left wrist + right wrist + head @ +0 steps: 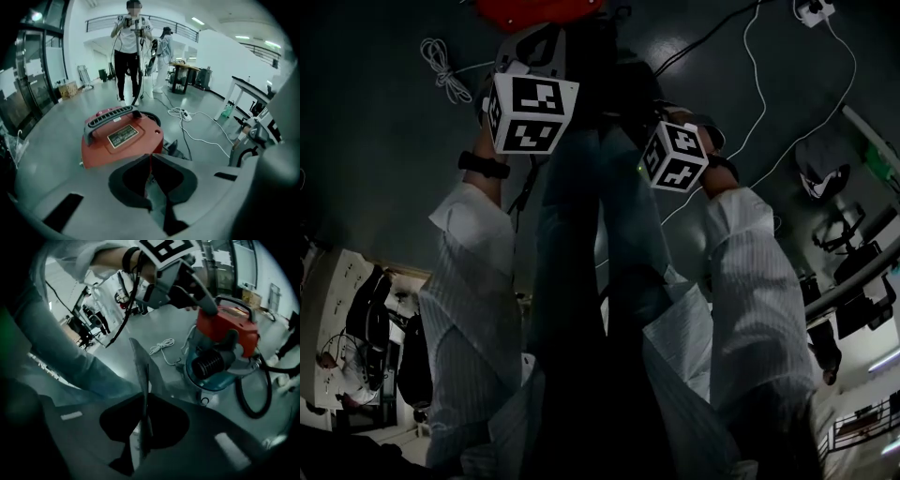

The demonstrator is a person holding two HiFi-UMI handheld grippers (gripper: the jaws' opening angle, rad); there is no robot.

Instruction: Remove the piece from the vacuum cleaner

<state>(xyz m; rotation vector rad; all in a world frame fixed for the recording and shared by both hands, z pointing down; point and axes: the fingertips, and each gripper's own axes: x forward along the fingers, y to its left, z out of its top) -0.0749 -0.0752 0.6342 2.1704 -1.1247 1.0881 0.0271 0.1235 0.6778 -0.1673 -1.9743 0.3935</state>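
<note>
Red plastic is forming the lid of the vacuum cleaner, which is sitting on the grey floor just ahead of both claws. A dark carrying handle is running across the lid, and a pale label plate is lying below it. In the right gripper view a teal drum is showing beneath the lid, a black ribbed hose cuff is sitting in its side, and a black hose is looping over the floor. The left claw is pressing its jaws together on nothing; the right claw is doing likewise. A white cable is trailing across the glossy floor of a bright, open hall, where a person is standing near dark tables.
</note>
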